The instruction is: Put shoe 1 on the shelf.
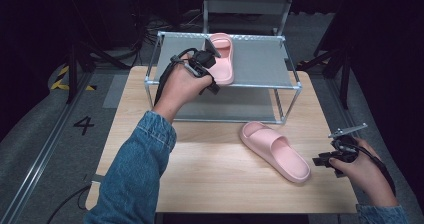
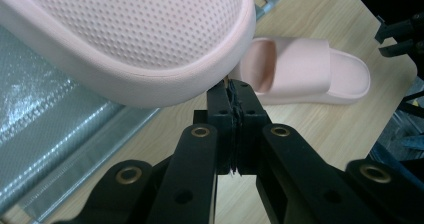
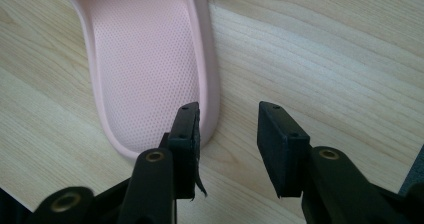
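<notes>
Left tongs point(image 1: 207, 51) seen clamped on the heel rim of one pink slipper point(image 1: 222, 59), held over the top shelf of the metal rack point(image 1: 260, 84). Second slipper point(image 1: 275, 151) lies on the worktop point(image 1: 200, 169) in front of the rack; right tongs point(image 3: 227, 134) held apart astride its edge. Risk judged: thin rim grip could slip, letting the slipper drop off the rack's front. Lower shelf holds nothing.

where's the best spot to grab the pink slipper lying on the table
Probably the heel rim. The slipper on the table lies flat, sole down, heel toward the right gripper, whose open jaws already sit at that rim. Its raised sidewall is thin enough to pinch, so come in from the heel side, one jaw inside the footbed and one outside.
</notes>
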Demonstrator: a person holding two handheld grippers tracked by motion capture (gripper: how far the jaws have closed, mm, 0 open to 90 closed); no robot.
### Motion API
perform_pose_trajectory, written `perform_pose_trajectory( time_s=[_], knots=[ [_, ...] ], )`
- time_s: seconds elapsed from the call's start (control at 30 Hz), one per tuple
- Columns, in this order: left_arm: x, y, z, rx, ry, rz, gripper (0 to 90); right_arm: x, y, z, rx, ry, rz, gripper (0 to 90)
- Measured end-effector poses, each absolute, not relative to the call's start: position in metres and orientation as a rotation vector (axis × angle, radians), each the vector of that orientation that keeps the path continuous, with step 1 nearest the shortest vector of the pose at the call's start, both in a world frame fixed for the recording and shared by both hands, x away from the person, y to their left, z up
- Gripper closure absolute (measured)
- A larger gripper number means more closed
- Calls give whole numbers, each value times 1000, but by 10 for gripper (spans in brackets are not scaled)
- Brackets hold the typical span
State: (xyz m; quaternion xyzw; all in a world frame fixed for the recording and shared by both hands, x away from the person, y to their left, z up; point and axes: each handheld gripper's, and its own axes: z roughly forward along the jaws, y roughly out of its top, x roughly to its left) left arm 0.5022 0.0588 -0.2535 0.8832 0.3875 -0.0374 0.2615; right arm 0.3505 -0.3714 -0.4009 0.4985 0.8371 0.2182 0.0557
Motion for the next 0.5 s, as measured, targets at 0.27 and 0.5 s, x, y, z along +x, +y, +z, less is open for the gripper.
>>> perform_pose_trajectory(
  time_s=[0.27,0.5],
  knots=[
    [515,54,-253,2364,1094,-106,887,348,-375,-402,1525,2533,664,623],
    [525,54,-255,2353,1117,-131,881,346,-378,-403,1531,2529,660,624]
  ],
)
